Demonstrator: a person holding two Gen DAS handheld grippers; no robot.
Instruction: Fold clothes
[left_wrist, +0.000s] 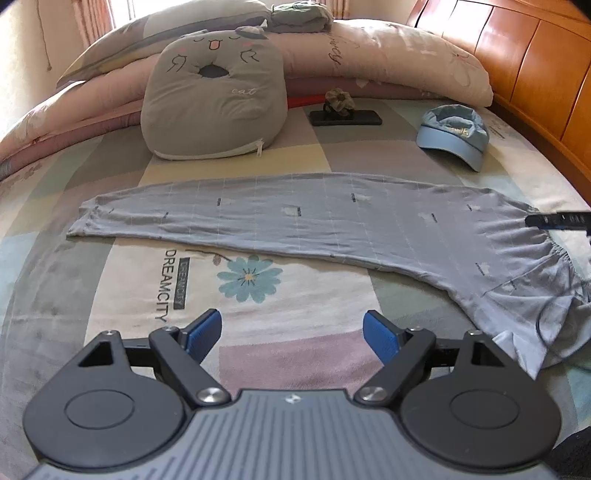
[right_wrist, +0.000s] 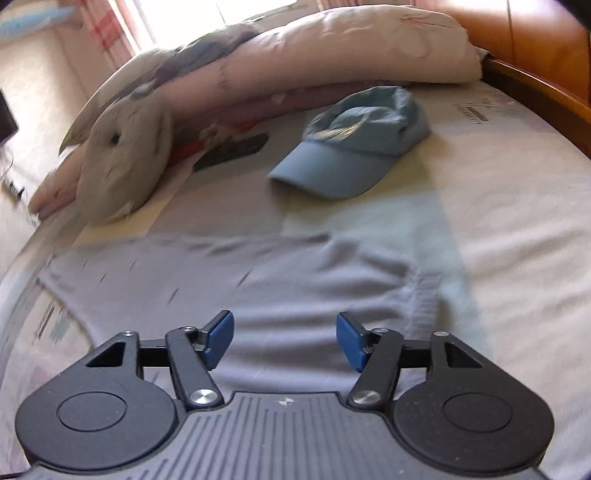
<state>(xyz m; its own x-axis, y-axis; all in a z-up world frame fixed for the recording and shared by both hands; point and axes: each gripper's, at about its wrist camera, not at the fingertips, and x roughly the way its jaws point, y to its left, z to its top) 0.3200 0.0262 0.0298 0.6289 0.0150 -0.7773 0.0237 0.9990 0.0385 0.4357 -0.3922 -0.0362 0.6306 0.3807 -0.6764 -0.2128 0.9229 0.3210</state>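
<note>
Grey-blue pyjama trousers lie flat across the bed, folded leg on leg, with the cuffs at the left and the gathered waistband at the right. My left gripper is open over the bare bedsheet, nearer than the legs, with nothing between its blue pads. My right gripper is open just above the trousers near the waistband, and its pads touch no cloth. This view is blurred. In the left wrist view, a black finger shows at the right edge by the waistband.
Beyond the trousers are a grey cat cushion, a black phone with a scrunchie on it, and a blue cap. A rolled quilt lies at the back. A wooden headboard bounds the right side.
</note>
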